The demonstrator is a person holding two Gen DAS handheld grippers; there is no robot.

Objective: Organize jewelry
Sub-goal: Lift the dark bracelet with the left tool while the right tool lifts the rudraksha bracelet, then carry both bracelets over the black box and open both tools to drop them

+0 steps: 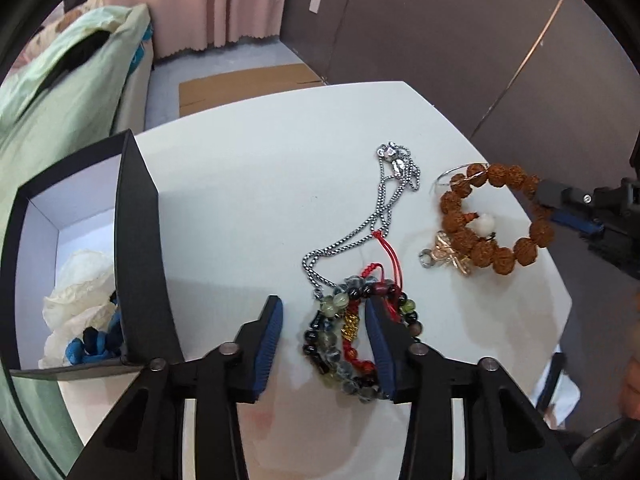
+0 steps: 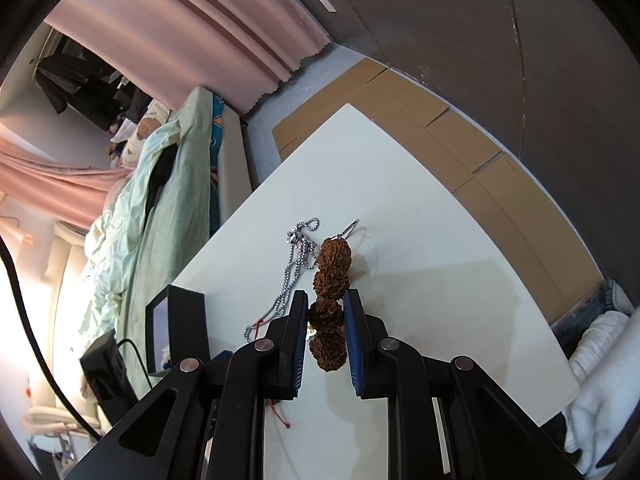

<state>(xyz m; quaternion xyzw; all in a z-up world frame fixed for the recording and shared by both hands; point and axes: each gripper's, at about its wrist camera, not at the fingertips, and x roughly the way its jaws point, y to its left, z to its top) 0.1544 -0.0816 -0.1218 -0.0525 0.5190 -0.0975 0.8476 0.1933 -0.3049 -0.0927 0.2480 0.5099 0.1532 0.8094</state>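
A pile of beaded bracelets [image 1: 344,336], green, black, clear and red with a gold charm, lies on the white table [image 1: 240,200]. My left gripper [image 1: 322,304] is open and straddles the pile; its right finger overlaps the beads and its left pad stands clear of them. A silver chain necklace [image 1: 384,208] [image 2: 296,264] trails away from the pile. My right gripper [image 2: 326,304] [image 1: 540,196] is shut on a brown knobbly-bead bracelet [image 2: 332,264] [image 1: 492,240] at the table's right side. A gold charm with a ring [image 1: 448,254] lies beside that bracelet.
A black box with a white inside [image 1: 136,240] [image 2: 188,312] stands open at the left and holds crumpled tissue [image 1: 80,296] and something blue. A thin silver hoop [image 1: 452,172] lies behind the brown beads. A bed with a green quilt [image 1: 60,92] lies beyond the table's left edge.
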